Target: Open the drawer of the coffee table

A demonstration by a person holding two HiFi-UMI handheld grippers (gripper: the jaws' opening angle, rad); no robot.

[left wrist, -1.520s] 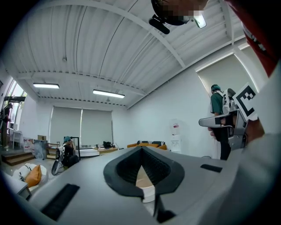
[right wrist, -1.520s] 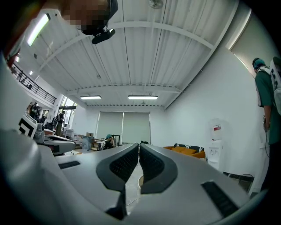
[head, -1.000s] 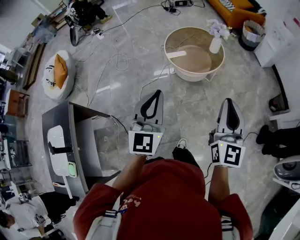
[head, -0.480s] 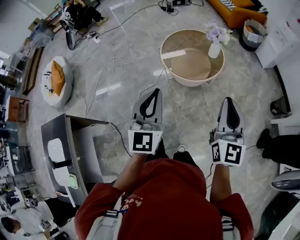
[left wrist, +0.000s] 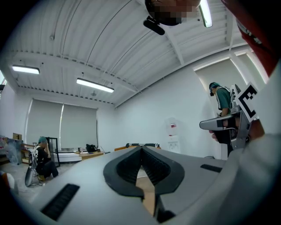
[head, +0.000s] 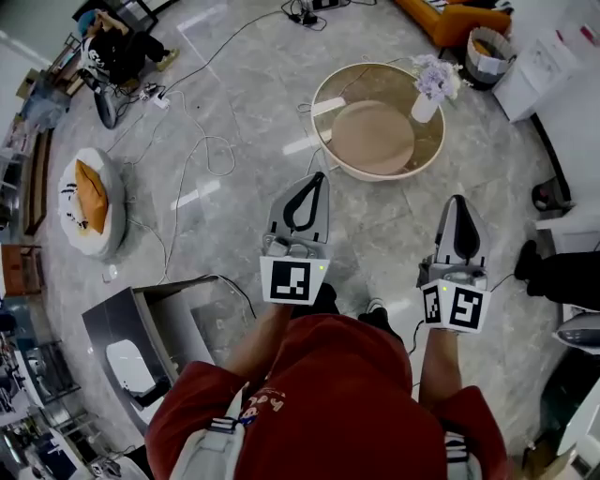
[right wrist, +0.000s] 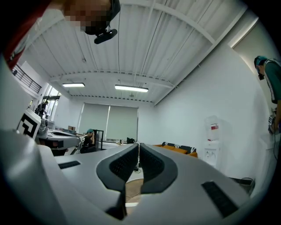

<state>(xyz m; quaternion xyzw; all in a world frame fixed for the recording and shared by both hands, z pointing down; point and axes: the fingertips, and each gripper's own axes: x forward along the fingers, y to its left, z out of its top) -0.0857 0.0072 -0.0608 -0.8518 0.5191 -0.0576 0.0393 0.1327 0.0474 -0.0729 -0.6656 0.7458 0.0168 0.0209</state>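
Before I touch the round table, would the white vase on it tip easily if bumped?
Probably yes: the vase looks narrow and tall, and its flowers may make it top-heavy. It stands near the rim of the table, so it might fall off.

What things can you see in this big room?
Coffee table: one, cream rim and brown top, on the floor ahead.
Vase of flowers: one, white with pale purple flowers, on the table's right side.
Pouf: one, white with an orange cushion, far left.
Sofa: one, orange, top right.
Basket: one, dark, beside the sofa.
Cables: several, trailing over the grey floor.
Cabinet: one, grey, lower left.
Left gripper: grey, jaws together, empty.
Right gripper: grey, jaws together, empty.
Sweater: red, bottom centre.
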